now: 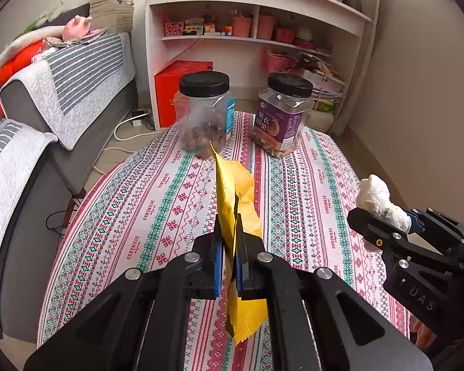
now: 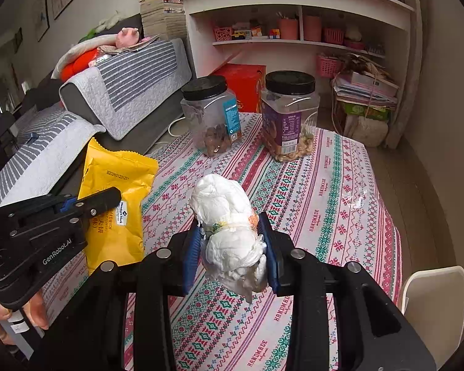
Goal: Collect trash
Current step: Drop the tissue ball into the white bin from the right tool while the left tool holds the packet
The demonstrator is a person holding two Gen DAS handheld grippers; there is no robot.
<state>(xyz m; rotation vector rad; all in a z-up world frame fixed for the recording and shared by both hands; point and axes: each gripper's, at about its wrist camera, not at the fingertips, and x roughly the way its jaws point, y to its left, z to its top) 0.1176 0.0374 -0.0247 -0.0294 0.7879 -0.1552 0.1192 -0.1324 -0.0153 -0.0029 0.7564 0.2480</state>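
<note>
Here the left gripper (image 1: 229, 262) pinches the yellow wrapper (image 1: 236, 204) edge-on, pointing forward, while the right gripper (image 2: 232, 253) clamps the upright tissue wad (image 2: 229, 216).

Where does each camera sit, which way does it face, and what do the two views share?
Left wrist: on the left gripper, facing along it over the table to the shelf; it holds a yellow wrapper; right gripper beside it.
Right wrist: on the right gripper, facing likewise; it holds a white wad; left gripper and a hand show.
Shared: two jars, sofa, both pieces of trash.
</note>
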